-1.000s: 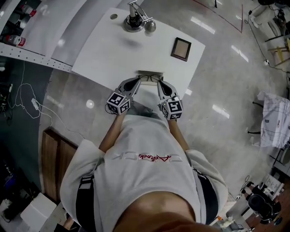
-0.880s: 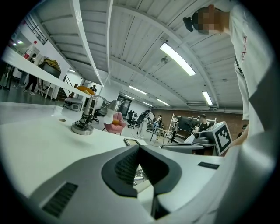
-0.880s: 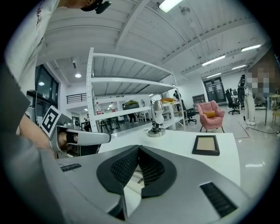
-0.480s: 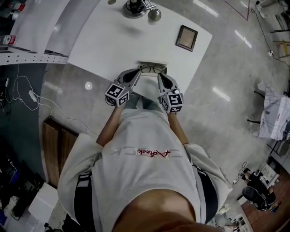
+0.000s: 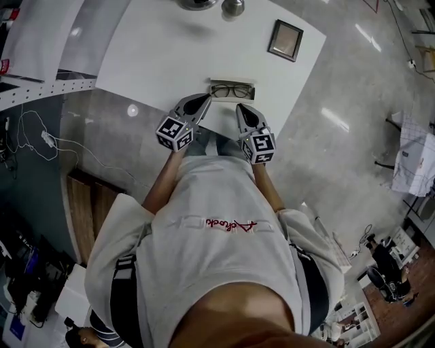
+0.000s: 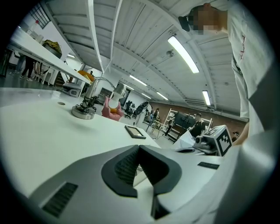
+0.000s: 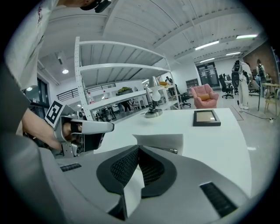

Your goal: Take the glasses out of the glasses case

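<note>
An open glasses case [image 5: 232, 90] lies at the near edge of the white table [image 5: 170, 47], with dark-rimmed glasses [image 5: 232, 91] lying inside it. My left gripper [image 5: 204, 100] is shut and empty, its tip just short of the case's left end. My right gripper [image 5: 241, 108] is also shut and empty, its tip just in front of the case's right end. In the right gripper view the case's raised white lid [image 7: 159, 141] stands right beyond the closed jaw tips [image 7: 139, 147], and the left gripper [image 7: 87, 130] shows at the left. In the left gripper view the tips [image 6: 139, 146] meet.
A small dark picture frame [image 5: 285, 41] lies at the far right of the table. A metal stand [image 5: 197, 3] and a ball [image 5: 233, 7] sit at the far edge. Shelving [image 5: 41, 75] runs along the left. Grey floor surrounds the table.
Both grippers have sunk a little beside the case, staying shut. The head view has shifted, so the table and case sit higher in the picture and the glasses show more plainly.
</note>
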`<act>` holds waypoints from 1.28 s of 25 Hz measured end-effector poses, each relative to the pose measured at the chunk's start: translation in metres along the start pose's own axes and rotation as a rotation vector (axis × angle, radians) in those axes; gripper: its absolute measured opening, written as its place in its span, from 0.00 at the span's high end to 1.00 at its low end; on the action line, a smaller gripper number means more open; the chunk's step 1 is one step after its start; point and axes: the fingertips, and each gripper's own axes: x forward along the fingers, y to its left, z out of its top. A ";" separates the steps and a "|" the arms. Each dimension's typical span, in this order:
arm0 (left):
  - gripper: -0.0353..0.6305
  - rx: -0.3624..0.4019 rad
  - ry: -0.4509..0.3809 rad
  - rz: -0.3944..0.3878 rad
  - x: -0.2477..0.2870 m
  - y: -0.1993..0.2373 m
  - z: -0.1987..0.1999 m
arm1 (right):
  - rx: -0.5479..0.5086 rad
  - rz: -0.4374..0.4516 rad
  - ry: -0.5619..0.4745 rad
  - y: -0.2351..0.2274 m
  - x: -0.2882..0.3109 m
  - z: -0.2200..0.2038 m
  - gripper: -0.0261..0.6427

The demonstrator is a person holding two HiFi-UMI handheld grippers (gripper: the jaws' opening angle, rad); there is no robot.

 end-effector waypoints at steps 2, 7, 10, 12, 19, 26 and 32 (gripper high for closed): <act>0.96 -0.011 0.005 -0.002 0.000 0.000 -0.004 | 0.004 0.003 0.022 0.002 -0.001 -0.009 0.96; 0.96 -0.022 -0.001 -0.001 -0.004 0.001 -0.006 | -0.006 0.014 0.049 0.004 0.007 -0.017 0.96; 0.96 -0.021 -0.006 0.002 -0.006 0.001 -0.005 | -0.021 0.018 0.048 0.001 0.017 -0.013 0.96; 0.96 -0.024 -0.011 0.006 -0.008 0.002 -0.004 | -0.040 0.021 0.054 -0.002 0.026 -0.011 0.96; 0.96 -0.036 -0.020 0.025 -0.015 0.004 -0.007 | -0.145 0.070 0.110 -0.009 0.051 -0.008 0.96; 0.96 -0.044 -0.026 0.032 -0.022 0.010 -0.008 | -0.540 0.084 0.247 -0.005 0.062 -0.016 0.96; 0.96 -0.052 -0.026 0.026 -0.021 0.011 -0.010 | -0.994 0.113 0.366 0.001 0.065 -0.030 0.96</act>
